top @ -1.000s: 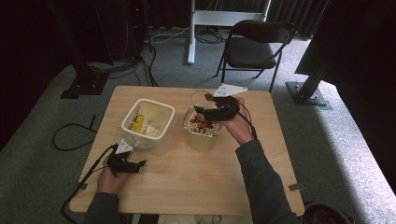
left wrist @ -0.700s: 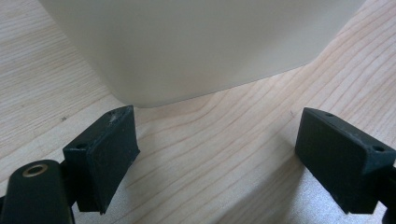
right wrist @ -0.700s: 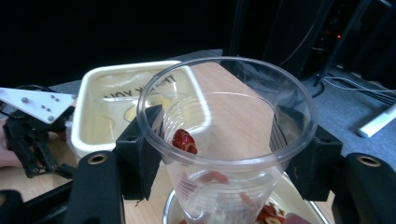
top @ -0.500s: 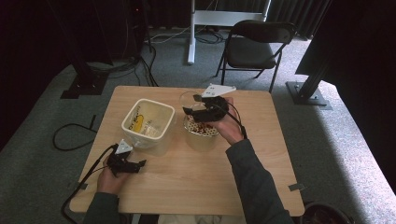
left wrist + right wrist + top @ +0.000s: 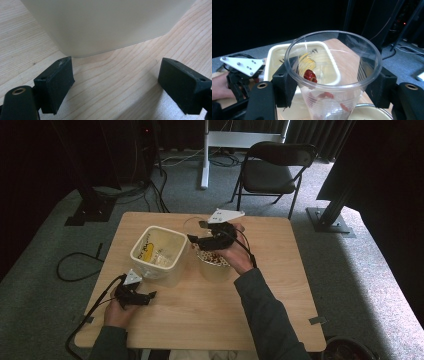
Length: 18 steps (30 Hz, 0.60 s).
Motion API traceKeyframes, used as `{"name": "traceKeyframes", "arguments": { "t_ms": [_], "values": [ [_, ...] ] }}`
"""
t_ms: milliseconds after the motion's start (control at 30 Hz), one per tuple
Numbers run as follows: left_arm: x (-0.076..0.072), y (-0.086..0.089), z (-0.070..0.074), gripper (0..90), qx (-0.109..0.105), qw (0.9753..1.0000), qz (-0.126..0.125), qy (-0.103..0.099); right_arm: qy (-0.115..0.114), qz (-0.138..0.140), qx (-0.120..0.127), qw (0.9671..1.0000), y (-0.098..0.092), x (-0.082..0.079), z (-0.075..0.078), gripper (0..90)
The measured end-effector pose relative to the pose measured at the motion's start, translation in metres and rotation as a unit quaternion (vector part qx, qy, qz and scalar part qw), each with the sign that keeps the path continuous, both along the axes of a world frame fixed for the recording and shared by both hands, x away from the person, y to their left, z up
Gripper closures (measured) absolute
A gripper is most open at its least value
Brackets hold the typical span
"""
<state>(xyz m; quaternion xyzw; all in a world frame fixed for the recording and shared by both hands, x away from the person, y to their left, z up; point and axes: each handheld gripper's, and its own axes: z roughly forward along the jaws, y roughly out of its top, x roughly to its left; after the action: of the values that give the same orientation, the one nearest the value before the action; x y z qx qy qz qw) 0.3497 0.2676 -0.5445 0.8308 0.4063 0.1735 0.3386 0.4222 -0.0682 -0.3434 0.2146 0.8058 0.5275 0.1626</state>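
Observation:
My right gripper (image 5: 199, 234) (image 5: 333, 83) is shut on a clear plastic cup (image 5: 195, 226) (image 5: 329, 102), held upright in the air by its sides just under the rim. A few red pieces (image 5: 310, 75) lie inside the cup. It hangs between a cream tub (image 5: 156, 253) (image 5: 287, 53) and a clear bowl (image 5: 214, 264) of tan and red pieces. My left gripper (image 5: 149, 296) (image 5: 115, 85) rests open on the wooden table (image 5: 280, 285) with nothing between its jaws, just short of the tub's wall (image 5: 107, 25).
A yellow-printed item lies in the tub. The bowl's rim (image 5: 372, 112) sits directly under my right hand. A folding chair (image 5: 275, 167) stands beyond the table's far edge, and a cable (image 5: 75, 265) loops on the floor at the left.
My right gripper has carried the cup leftward, from over the bowl toward the tub. The left gripper has stayed where it was.

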Motion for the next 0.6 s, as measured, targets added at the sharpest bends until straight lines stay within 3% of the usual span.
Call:
{"name": "traceKeyframes", "arguments": {
  "t_ms": [600],
  "values": [
    [0.000, 0.000, 0.000, 13.6, 0.001, 1.0000, -0.001, 0.000, 0.004, 0.021, 0.008, 0.9997, 0.033, 0.000, 0.005, 33.4]
  ]
}}
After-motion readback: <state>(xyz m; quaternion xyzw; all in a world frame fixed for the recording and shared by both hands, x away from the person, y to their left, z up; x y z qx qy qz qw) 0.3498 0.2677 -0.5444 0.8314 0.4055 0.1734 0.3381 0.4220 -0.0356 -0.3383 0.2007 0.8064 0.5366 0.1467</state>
